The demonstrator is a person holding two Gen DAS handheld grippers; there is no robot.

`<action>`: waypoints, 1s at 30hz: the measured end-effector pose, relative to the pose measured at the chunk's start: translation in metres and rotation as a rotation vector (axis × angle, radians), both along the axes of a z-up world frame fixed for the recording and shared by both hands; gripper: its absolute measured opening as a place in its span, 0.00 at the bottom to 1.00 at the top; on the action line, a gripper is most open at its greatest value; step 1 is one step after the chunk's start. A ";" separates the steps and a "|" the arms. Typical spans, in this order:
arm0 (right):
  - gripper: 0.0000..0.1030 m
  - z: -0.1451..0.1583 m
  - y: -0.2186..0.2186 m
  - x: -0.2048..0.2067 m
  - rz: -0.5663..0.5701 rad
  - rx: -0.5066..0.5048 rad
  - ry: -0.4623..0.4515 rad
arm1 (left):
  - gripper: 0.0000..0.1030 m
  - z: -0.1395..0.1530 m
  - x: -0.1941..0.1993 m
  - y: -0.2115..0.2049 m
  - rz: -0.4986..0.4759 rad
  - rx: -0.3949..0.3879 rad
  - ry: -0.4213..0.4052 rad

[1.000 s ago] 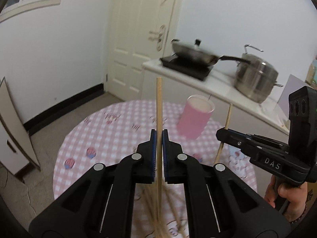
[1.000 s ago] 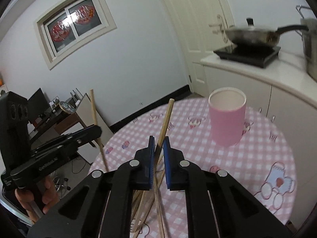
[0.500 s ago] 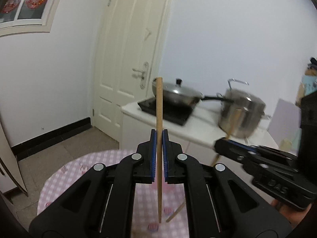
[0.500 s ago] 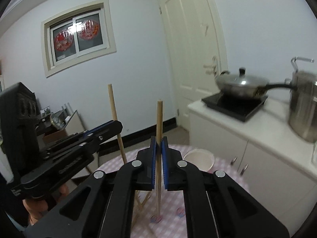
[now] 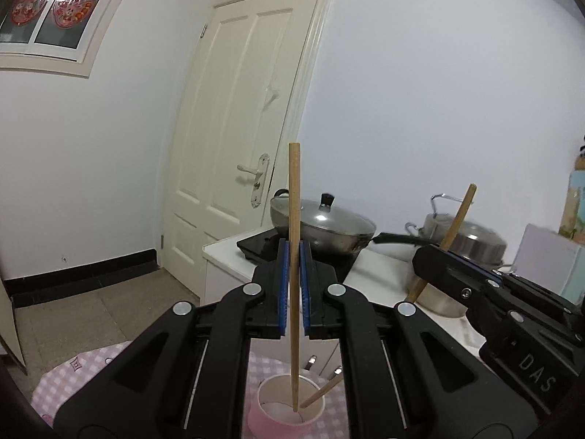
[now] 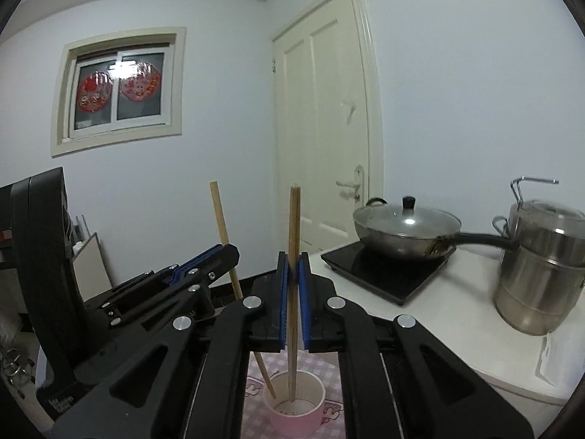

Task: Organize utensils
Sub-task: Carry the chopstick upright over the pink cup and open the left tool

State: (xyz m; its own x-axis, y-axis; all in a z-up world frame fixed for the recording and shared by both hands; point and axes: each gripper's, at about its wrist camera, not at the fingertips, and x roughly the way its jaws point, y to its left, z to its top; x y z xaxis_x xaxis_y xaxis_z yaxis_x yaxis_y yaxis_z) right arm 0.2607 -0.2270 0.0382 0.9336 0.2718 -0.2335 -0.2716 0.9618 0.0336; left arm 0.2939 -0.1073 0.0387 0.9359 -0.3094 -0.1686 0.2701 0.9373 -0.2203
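Left gripper (image 5: 293,289) is clenched on a wooden chopstick (image 5: 294,256), its blue pads pinching the stick about midway so that it stands upright, the top end well above the jaws and the lower tip hanging below them, inside or just over the mouth of the pink cup (image 5: 289,408). That cup stands on the pink checked tablecloth (image 5: 73,369) directly beneath and ahead of this gripper. To its right, the right gripper (image 6: 293,289) likewise clamps a second chopstick (image 6: 293,267), held nearly vertical in its own view, with the lower tip down inside the cup (image 6: 296,408), close to the cup's floor or touching it; which, I cannot tell. Seen from the left wrist, this second stick (image 5: 457,219) leans, and its tip (image 5: 321,395) crosses the cup's rim from the right.

Judging from this, the task is mid-way through one delivery: both sticks have been brought to the cup and aimed into it, but neither is released. What remains for this pair is to let them drop and settle against the cup wall. Whether more utensils wait on the table cannot be told, since the grippers hide most of it. Behind and to the right, a lidded wok (image 6: 406,228) and a steel pot (image 6: 541,274) sit on the counter, well apart from the work.
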 end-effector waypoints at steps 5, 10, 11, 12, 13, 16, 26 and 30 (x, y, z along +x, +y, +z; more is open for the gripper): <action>0.04 -0.028 -0.007 0.018 -0.019 0.021 0.056 | 0.06 -0.031 0.024 -0.006 -0.019 0.025 0.081; 0.04 -0.053 -0.013 0.026 -0.036 0.041 0.106 | 0.06 -0.064 0.045 -0.012 -0.041 0.075 0.193; 0.04 -0.057 -0.013 0.027 -0.045 0.044 0.113 | 0.06 -0.069 0.048 -0.014 -0.052 0.084 0.210; 0.04 -0.060 -0.014 0.027 -0.054 0.044 0.117 | 0.06 -0.074 0.049 -0.016 -0.051 0.094 0.219; 0.04 -0.063 -0.014 0.026 -0.061 0.047 0.120 | 0.06 -0.077 0.050 -0.017 -0.053 0.101 0.224; 0.04 -0.067 -0.013 0.025 -0.073 0.053 0.132 | 0.07 -0.084 0.052 -0.023 -0.064 0.125 0.236; 0.05 -0.081 -0.017 0.019 -0.109 0.071 0.143 | 0.07 -0.095 0.048 -0.027 -0.101 0.178 0.272; 0.08 -0.083 -0.021 0.017 -0.129 0.086 0.146 | 0.38 -0.095 0.045 -0.025 -0.093 0.173 0.272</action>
State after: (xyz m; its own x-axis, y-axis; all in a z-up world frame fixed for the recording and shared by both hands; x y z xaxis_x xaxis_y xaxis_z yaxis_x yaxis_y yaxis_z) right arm 0.2776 -0.2483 -0.0451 0.9200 0.1768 -0.3496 -0.1327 0.9803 0.1465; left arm 0.3391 -0.1322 -0.0562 0.8184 -0.3364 -0.4659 0.3094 0.9412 -0.1361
